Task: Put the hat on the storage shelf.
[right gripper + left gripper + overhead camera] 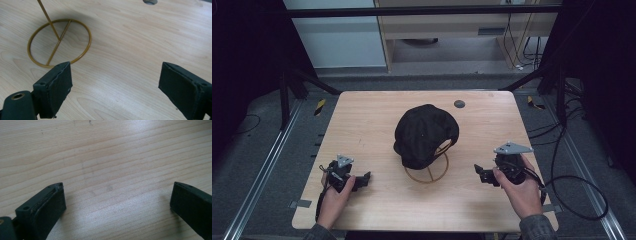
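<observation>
High view: a pale wood-grain tabletop (362,125) with rounded corners carries a black fabric cap (425,134) near its centre, perched on a thin brass-coloured wire stand (427,170) with a ring base. A small dark round disc (459,104) lies flat at 1 o'clock from the cap. The left tool (363,178) rests at 8 o'clock from the cap, gripped by the left hand (334,197); the right tool (481,173) sits at 4 o'clock, gripped by the right hand (522,187). Both are well apart from the cap. Each carries a grey three-cornered plate on top.

Left gripper view: the left tool (117,197) is released, its matte black, blocky jaws spread wide over bare, finely grained wood.

Right gripper view: the right tool (115,82) is likewise released, its jaws wide apart and holding nothing. The stand's circular base (75,58), crossed by a straight bar with a slim upright rod, lies at 11 o'clock beyond the jaws. The disc's edge (150,2) shows at 12 o'clock.
</observation>
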`<state>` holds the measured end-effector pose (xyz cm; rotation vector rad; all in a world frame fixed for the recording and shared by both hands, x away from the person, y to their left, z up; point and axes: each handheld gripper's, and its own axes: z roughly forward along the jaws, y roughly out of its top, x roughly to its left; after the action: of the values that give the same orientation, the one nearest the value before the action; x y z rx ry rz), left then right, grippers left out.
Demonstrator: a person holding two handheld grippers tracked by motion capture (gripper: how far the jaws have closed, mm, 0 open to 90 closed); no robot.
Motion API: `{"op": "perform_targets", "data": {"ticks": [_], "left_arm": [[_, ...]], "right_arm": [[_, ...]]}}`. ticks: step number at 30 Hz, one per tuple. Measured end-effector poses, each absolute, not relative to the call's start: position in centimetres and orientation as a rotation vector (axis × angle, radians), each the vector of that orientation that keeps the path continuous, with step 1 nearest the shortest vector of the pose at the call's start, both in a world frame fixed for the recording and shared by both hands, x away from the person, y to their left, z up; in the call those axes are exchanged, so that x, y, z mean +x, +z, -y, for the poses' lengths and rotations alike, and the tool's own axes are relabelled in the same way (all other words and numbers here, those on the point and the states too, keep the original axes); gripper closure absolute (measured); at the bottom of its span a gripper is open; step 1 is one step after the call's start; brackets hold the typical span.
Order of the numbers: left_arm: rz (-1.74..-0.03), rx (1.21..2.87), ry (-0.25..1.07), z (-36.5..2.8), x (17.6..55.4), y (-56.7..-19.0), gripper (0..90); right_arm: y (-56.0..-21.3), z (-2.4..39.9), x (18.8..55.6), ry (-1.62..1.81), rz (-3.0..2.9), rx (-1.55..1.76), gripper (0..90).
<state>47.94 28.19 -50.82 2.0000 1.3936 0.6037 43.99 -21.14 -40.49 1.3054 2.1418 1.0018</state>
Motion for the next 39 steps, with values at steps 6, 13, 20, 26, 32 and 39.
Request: {"op": "perform_targets", "data": {"ticks": [6,13,20,26,32,39], "left_arm": [[-1.393,2.000,0.604,-28.2,47.9,-50.8,0.0],[-1.393,2.000,0.604,-28.2,47.9,-50.8,0.0],[-1.394,2.000,0.604,-28.2,47.9,-50.8,0.0],[-1.394,2.000,0.604,-28.2,47.9,-50.8,0.0],[-1.393,2.000,0.604,-28.2,47.9,-50.8,0.0],[-1.394,2.000,0.604,-28.2,47.9,-50.8,0.0]], "right_arm": [[-42.4,21.1,43.8,0.994,-2.157,1.313,11.4],[-44.3,20.8,43.6,0.987,-2.183,1.326,11.1],[-45.5,20.5,43.4,0.980,-2.200,1.337,11.0],[-46.6,20.2,43.5,0.966,-2.214,1.340,11.0],[-47.6,19.3,43.8,0.981,-2.213,1.350,11.0],[-48.4,18.5,44.5,1.023,-2.181,1.384,10.8]]}}
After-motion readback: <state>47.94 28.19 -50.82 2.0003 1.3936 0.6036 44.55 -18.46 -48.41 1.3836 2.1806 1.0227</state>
